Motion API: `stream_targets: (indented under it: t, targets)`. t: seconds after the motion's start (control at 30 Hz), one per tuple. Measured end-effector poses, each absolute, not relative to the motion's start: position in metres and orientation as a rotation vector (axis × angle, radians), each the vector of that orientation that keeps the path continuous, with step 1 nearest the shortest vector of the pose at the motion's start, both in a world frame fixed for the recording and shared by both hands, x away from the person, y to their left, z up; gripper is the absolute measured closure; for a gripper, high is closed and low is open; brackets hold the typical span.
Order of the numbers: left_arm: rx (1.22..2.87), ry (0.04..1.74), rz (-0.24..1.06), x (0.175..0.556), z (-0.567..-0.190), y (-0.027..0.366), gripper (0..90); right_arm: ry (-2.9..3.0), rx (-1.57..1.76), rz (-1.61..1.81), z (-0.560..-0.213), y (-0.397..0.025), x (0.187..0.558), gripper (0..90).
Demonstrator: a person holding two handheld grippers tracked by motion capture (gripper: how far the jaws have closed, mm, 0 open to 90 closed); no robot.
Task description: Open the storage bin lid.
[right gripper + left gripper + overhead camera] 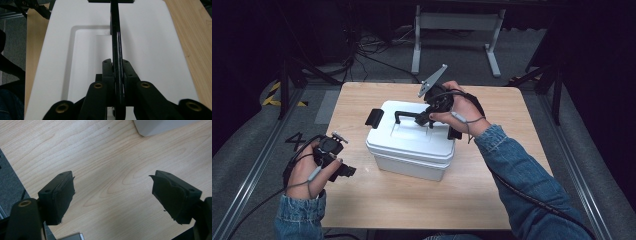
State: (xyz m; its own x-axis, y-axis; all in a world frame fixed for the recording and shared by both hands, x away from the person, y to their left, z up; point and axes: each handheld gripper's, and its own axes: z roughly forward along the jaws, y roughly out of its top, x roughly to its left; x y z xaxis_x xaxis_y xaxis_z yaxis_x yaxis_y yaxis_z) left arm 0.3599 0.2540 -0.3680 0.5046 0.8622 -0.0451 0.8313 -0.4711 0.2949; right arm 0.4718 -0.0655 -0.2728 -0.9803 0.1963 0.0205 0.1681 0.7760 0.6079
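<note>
A white lidded box stands in the middle of the wooden table. Its black carrying handle stands raised above the lid. My right gripper is shut on that handle, which runs straight ahead between its jaws in the right gripper view. A black latch sticks out at the box's left end. My left gripper hovers open over bare wood to the left of the box, its fingers wide apart with nothing between them. A corner of the box shows at the top of the left gripper view.
The table's left edge lies just beside my left gripper, with grey floor below. A white metal stand and cables sit beyond the far edge. Bare wood stretches in front of the box.
</note>
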Motion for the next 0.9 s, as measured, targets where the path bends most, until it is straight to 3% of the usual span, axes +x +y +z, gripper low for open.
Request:
stream_targets:
  t: [0.43, 0.9]
  targets:
    - [2.477, 1.424, 0.151, 0.361, -0.371, 0.252, 19.2, 2.848, 0.308, 1.088, -0.245, -0.092, 0.460, 84.5]
    - [2.505, 1.439, 0.125, 0.363, -0.374, 0.247, 19.9, 2.743, 0.482, 1.142, -0.234, -0.171, 0.459, 84.5]
